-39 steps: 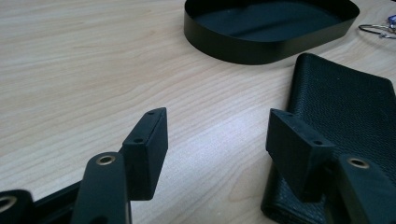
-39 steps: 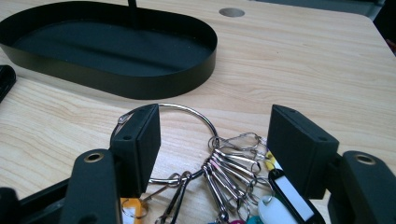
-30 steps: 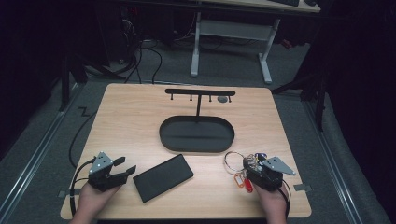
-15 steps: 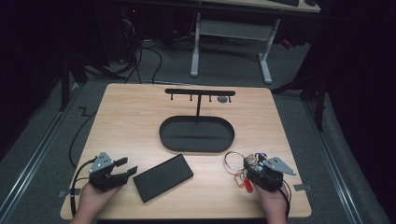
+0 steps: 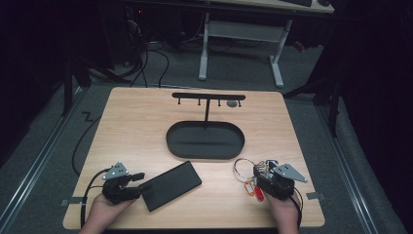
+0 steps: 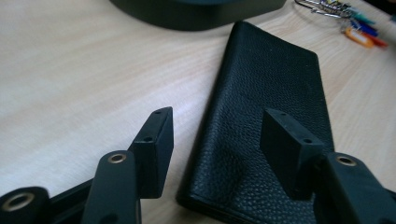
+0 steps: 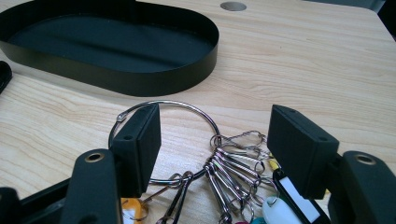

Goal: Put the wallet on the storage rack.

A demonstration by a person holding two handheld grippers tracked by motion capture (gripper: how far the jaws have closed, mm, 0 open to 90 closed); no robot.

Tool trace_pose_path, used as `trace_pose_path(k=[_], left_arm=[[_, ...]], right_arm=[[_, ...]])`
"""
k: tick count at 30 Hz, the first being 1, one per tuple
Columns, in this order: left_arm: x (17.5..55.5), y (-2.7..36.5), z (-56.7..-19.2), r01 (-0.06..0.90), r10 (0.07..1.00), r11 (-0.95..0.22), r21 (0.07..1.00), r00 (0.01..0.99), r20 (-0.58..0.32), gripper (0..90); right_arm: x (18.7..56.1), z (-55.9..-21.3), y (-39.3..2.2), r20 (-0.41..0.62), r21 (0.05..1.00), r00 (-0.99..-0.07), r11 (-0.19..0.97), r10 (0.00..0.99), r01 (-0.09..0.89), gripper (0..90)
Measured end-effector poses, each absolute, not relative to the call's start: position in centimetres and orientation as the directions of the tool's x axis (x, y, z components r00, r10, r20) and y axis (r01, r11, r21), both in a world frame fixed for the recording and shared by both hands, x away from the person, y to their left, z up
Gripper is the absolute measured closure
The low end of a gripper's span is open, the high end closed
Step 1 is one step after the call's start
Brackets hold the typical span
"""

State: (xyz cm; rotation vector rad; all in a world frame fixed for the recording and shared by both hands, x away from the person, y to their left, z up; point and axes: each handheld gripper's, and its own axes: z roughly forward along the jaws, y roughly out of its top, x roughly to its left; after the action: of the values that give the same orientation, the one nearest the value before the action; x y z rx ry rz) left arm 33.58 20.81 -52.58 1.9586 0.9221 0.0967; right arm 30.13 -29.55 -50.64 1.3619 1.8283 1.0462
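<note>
Black leather wallet (image 5: 171,185) flat, key ring (image 5: 246,171) beside oval tray (image 5: 205,140).

Counter (image 5: 146,126): pale wood grain, smooth matt. Wallet (image 6: 266,107) between left jaws: black pebbled leather. Key ring (image 7: 187,109) between right jaws: shiny metal. Tray (image 7: 140,84) beyond: matt black.

Black wallet (image 5: 170,185) beside left hand-held gripper (image 5: 135,179)

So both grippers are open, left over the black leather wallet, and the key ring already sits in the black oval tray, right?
Not quite. The metal key ring with coloured tags lies on the wooden table, outside the black oval tray, as the right gripper view shows. Both grippers are open, left gripper over the black leather wallet.
</note>
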Motion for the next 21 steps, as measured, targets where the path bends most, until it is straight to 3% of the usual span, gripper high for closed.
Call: trace_pose_path(k=[10, 21], left_arm=[[34.6, 21.4, -53.7, 0.670, 0.619, -0.236, 0.704, 0.662, -0.422, 47.6], [34.7, 21.6, -54.0, 0.693, 0.581, -0.221, 0.686, 0.658, -0.478, 49.6]], right_arm=[[30.2, -50.7, -29.5, -0.021, 0.870, -0.275, 0.153, 0.961, 0.469, 35.3], [30.2, -50.7, -29.5, -0.021, 0.867, -0.275, 0.154, 0.961, 0.474, 35.4]])
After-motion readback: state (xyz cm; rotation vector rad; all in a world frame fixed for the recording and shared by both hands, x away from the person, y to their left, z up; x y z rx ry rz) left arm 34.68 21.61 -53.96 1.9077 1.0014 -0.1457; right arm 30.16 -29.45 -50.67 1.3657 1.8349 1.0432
